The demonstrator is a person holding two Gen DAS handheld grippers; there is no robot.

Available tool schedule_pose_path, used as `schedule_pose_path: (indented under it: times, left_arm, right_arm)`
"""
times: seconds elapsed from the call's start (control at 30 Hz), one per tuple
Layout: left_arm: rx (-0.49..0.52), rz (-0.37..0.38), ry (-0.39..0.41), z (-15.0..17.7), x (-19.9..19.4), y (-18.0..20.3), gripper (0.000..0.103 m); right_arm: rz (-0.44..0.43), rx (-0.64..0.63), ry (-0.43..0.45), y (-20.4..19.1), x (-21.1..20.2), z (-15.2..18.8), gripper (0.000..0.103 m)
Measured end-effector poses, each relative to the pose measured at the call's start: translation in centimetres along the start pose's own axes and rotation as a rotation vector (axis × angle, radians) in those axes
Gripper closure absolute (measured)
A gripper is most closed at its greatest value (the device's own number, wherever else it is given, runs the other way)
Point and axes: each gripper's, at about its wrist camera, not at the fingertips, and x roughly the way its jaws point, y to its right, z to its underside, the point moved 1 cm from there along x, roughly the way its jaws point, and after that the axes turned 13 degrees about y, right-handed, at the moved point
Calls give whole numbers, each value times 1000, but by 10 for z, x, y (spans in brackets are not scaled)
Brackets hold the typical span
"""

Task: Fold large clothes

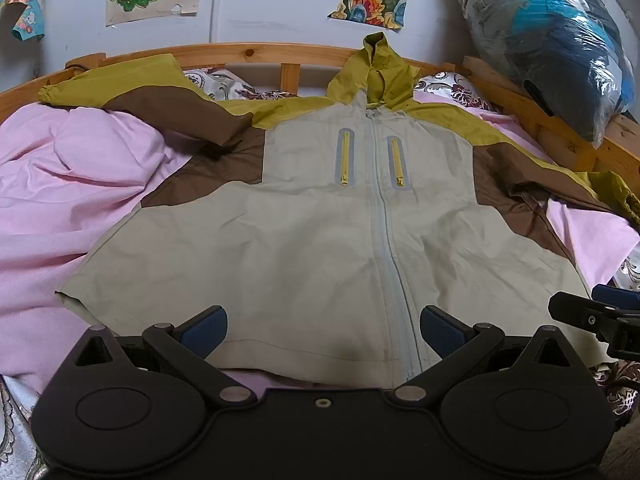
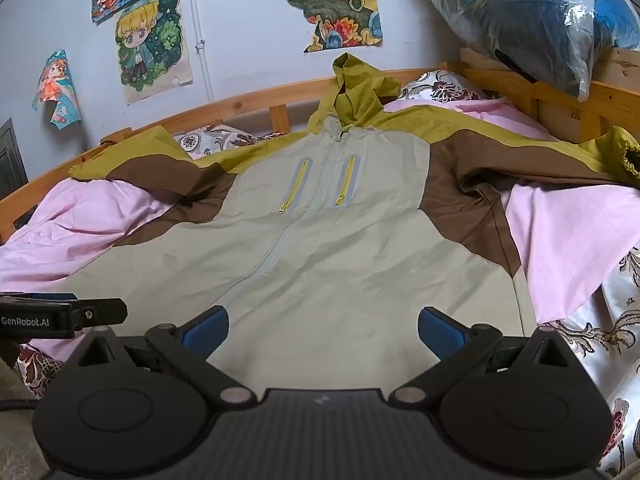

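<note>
A hooded jacket (image 1: 312, 232) in beige, brown and olive lies flat and face up on the bed, zipped, sleeves spread to both sides, hood toward the headboard. It also shows in the right wrist view (image 2: 340, 264). My left gripper (image 1: 323, 330) is open and empty, just above the jacket's bottom hem near the zipper. My right gripper (image 2: 323, 330) is open and empty over the hem's right part. In the left wrist view the right gripper's side (image 1: 600, 316) shows at the right edge. In the right wrist view the left gripper (image 2: 64, 316) shows at the left edge.
A pink sheet (image 1: 72, 184) covers the bed under the jacket. A wooden headboard (image 1: 248, 54) runs along the far side. A plastic bag of clothes (image 1: 560, 40) rests on the right rail. Patterned pillows (image 2: 436, 88) lie by the hood. Posters hang on the wall.
</note>
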Motion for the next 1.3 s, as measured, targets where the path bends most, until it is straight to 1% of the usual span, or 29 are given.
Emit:
schedule_pose_path:
  times: [0.23, 0.27, 0.53, 1.3]
  left_arm:
    - [2, -2, 1, 4, -4, 9, 1]
    - [-12, -1, -4, -3, 3, -1, 1]
    - [-14, -2, -4, -3, 3, -1, 1]
    - [-17, 0, -6, -3, 3, -2, 1]
  right_arm:
    - [1, 0, -2, 0, 2, 2, 0]
    - [2, 0, -2, -1, 5, 3, 0]
    - [4, 0, -4, -4, 21, 13, 0]
    - [7, 0, -8, -4, 24, 14, 0]
